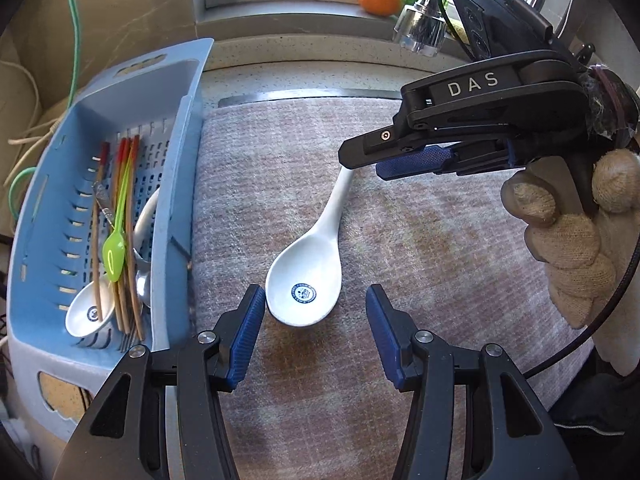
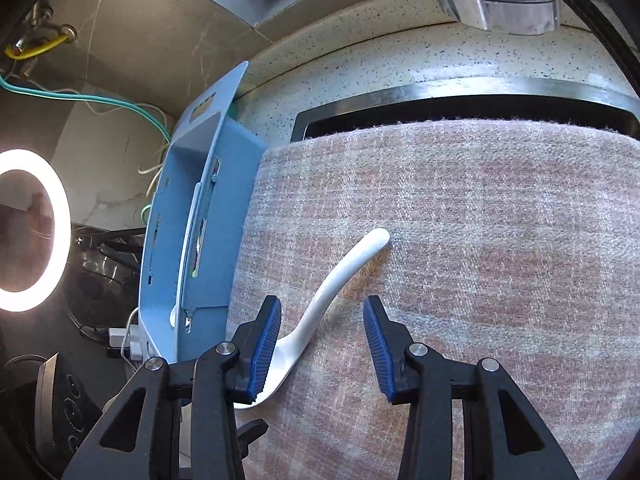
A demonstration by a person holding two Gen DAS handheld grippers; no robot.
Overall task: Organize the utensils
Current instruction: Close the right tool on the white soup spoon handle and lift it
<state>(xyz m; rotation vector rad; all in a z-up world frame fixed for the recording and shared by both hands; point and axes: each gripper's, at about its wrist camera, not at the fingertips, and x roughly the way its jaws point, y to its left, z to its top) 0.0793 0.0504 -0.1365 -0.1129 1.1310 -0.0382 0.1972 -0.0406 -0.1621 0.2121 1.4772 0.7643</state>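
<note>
1 white spoon (image 1: 310, 264) left mid-cloth (image 1: 400, 240), beside the blue basket (image 1: 176, 184). Both grippers hover half-open, empty: left gripper (image 1: 316, 320) over the bowl, right gripper (image 2: 322, 344) over the handle. Next: pinch, lift, drop in the basket.

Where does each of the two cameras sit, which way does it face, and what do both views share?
Left wrist: rides the left gripper, looking steeply down at the white spoon on the cloth; the blue basket, right gripper and gloved hand show.
Right wrist: rides the right gripper, angled down along the spoon's handle; only its own open jaws show.
Shared: spoon, cloth, basket, faucet head.
</note>
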